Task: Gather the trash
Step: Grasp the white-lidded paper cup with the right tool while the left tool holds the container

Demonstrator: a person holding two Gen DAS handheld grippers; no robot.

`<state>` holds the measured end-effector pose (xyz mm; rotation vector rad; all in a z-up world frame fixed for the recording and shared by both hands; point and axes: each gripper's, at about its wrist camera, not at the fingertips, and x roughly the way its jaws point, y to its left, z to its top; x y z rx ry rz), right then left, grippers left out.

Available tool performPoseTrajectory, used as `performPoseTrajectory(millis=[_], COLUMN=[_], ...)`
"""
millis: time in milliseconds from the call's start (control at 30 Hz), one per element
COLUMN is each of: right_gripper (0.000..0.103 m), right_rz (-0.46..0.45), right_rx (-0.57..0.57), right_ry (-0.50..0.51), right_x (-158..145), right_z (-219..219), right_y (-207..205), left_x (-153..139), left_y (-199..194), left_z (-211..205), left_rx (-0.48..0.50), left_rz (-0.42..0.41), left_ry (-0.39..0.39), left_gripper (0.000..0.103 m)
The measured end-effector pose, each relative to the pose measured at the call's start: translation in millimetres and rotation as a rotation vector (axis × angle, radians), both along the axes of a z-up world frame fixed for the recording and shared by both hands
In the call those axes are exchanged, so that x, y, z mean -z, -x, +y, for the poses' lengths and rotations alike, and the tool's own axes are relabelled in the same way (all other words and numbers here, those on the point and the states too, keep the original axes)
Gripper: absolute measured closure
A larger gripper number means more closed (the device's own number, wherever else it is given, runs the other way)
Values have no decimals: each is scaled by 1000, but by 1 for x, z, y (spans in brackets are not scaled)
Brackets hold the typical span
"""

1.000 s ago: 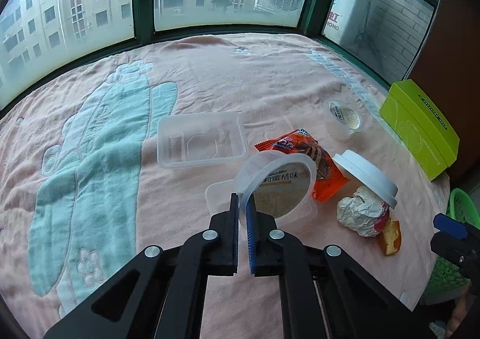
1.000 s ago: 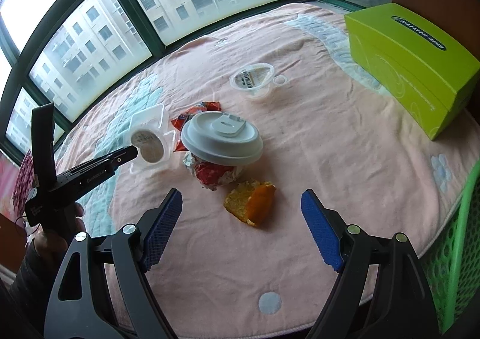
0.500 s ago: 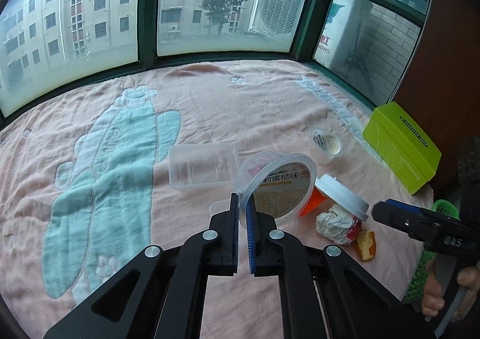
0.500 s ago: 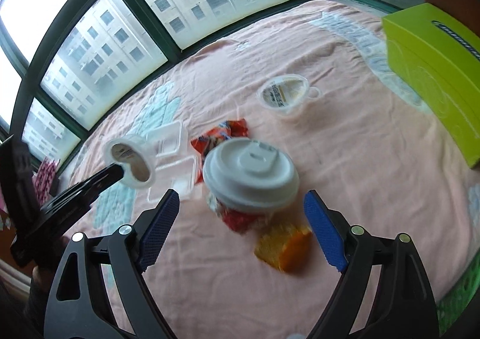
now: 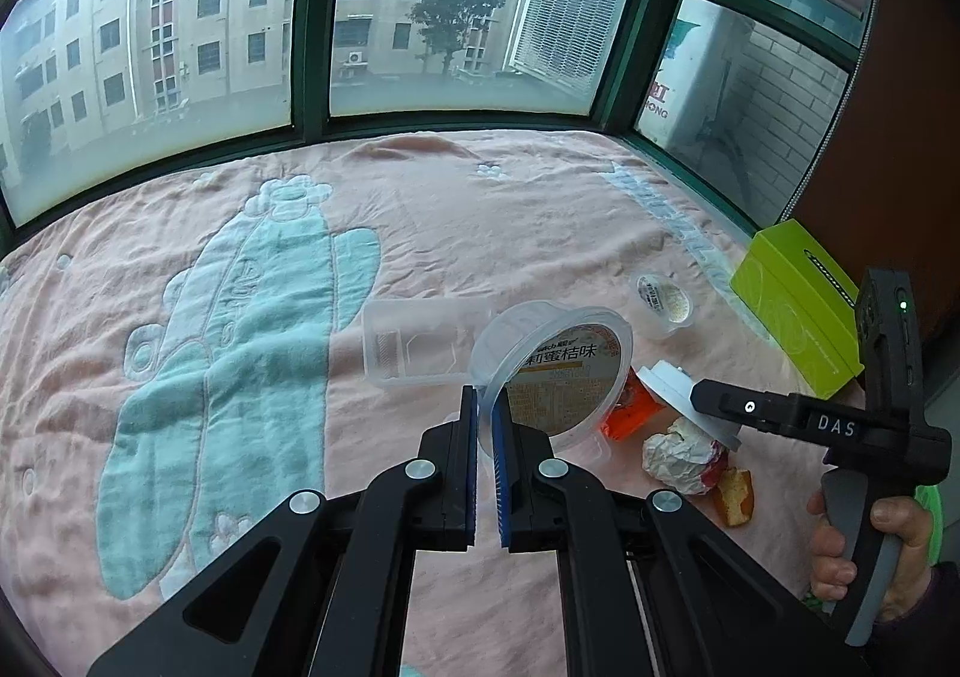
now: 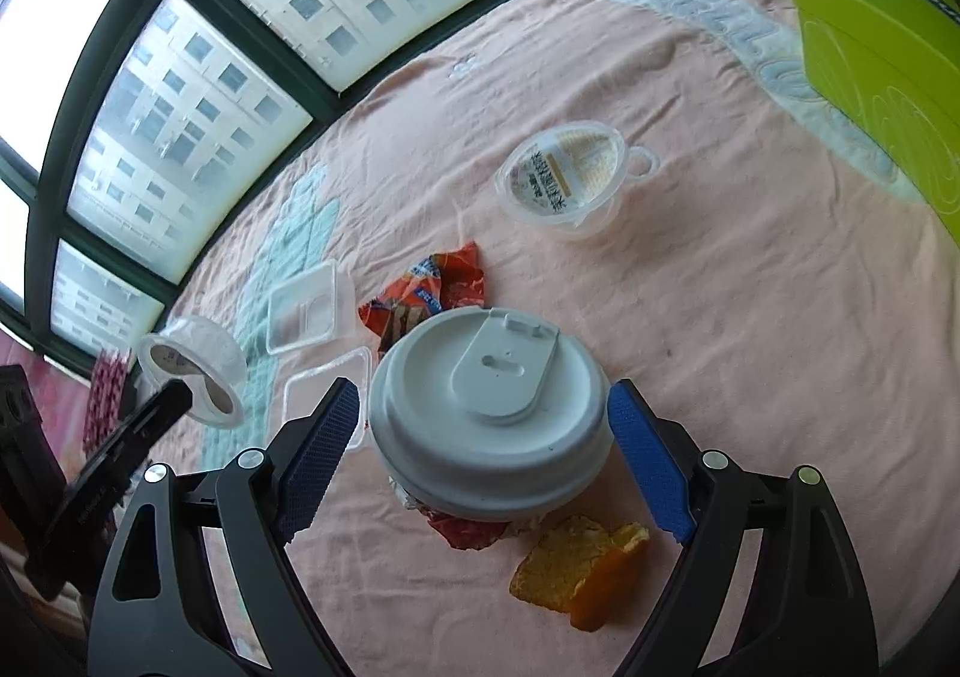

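1. The left gripper [image 5: 485, 413] is pinching the rim of a clear jelly cup [image 5: 555, 371], its two blue pads pressed together on the plastic, and it's holding the cup tilted up off the pink blanket [image 5: 450, 233]. The printed foil lid is facing the camera.
2. The right gripper [image 6: 489, 458] is sitting wide open, with its blue pads [image 6: 318, 452] spread on either side of the white cup lid [image 6: 489, 407]. Can't tell if they're actually touching it.
3. That lid is resting on top of a crumpled wrapper ball [image 5: 684, 452], and a chunk of orange bread [image 6: 579, 566] is lying just beside it on the near side.
4. An orange snack packet [image 6: 429, 290] is lying just behind the lid, next to two clear plastic trays [image 6: 303, 305].
5. A second jelly cup [image 6: 567, 179] is sitting on its own farther back, well apart from the pile.
6. A lime-green box [image 6: 882, 59] is sitting at the right edge of the blanket, near the window.
7. From the left wrist view, a bit of green basket [image 5: 930, 509] is peeking out behind the hand [image 5: 888, 551] holding the right gripper.
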<state>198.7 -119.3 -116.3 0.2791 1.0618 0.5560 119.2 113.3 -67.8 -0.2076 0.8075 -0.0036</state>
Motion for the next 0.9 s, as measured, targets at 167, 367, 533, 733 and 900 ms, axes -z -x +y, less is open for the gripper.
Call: performPoseTrajectory(millis=[167,367,533,733,900], right_gripper=[20,21,21,19,19], right_rz=[-25,-55,-79,-92,-116], right_rx=[-8,0,-7,-17,-17], right_ry=[24,20,25,63,88], right_x=[2,-1,-2,-2,-4], right_z=[2,-1,-4,0,1], right_y=[4,11,22,24,23], left_x=[2,1,1,0,1], left_y=[-1,1,1,1,1], left_z=[0,0,-2,-4,0], left_rx=[-2,-1,2,4,-6], left_rz=[8,3,2,4,9], left_ry=[2,4,8,14,18], left_gripper=[98,98,98,98,98])
